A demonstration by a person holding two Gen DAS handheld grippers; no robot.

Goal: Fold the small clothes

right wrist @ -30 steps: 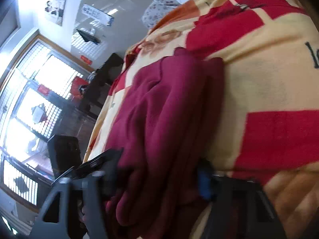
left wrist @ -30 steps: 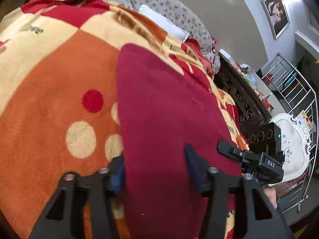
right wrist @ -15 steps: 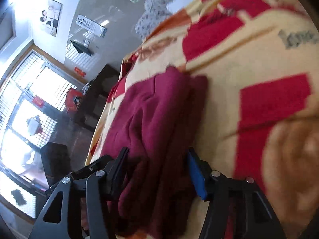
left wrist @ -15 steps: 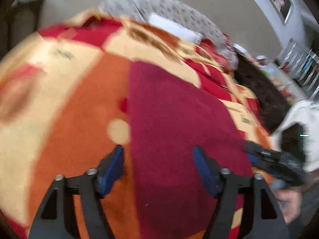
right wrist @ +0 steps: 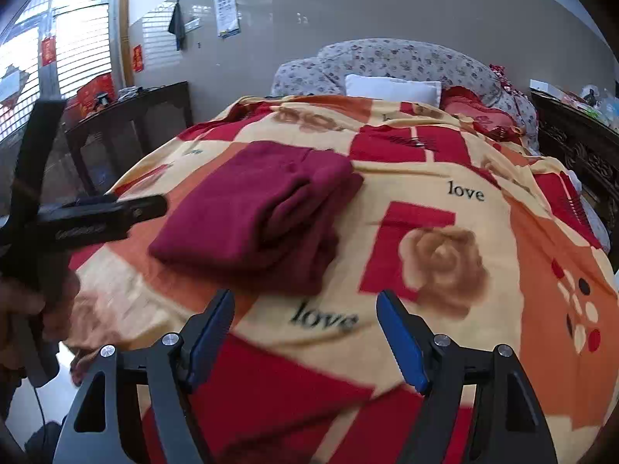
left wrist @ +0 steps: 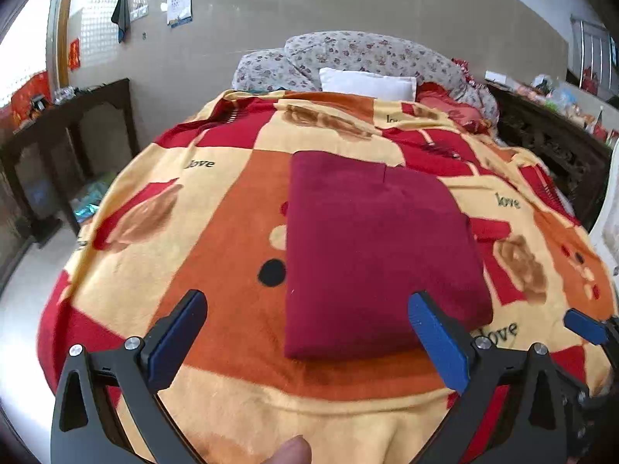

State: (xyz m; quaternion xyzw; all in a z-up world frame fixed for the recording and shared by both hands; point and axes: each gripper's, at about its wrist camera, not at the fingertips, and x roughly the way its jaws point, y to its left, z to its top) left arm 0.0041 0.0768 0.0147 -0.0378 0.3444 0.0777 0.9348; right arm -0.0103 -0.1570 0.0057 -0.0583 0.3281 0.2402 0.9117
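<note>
A dark red garment (left wrist: 371, 247) lies folded into a neat rectangle on the patterned blanket (left wrist: 216, 232) of the bed. In the right wrist view the garment (right wrist: 263, 212) shows stacked layers at its right edge. My left gripper (left wrist: 307, 332) is open and empty, held above the blanket just in front of the garment's near edge. My right gripper (right wrist: 305, 332) is open and empty, a little in front of and to the right of the garment. The left gripper's body (right wrist: 96, 216) shows at the left of the right wrist view.
Pillows (left wrist: 367, 81) and a floral quilt (left wrist: 371, 50) lie at the bed's head. A dark wooden cabinet (left wrist: 65, 143) stands to the left of the bed, another (left wrist: 549, 135) to the right. Bare floor (left wrist: 23, 270) shows at the left.
Both grippers have let go of the garment, opened wide and pulled back and up from it. The garment now lies flat and folded on the blanket.
</note>
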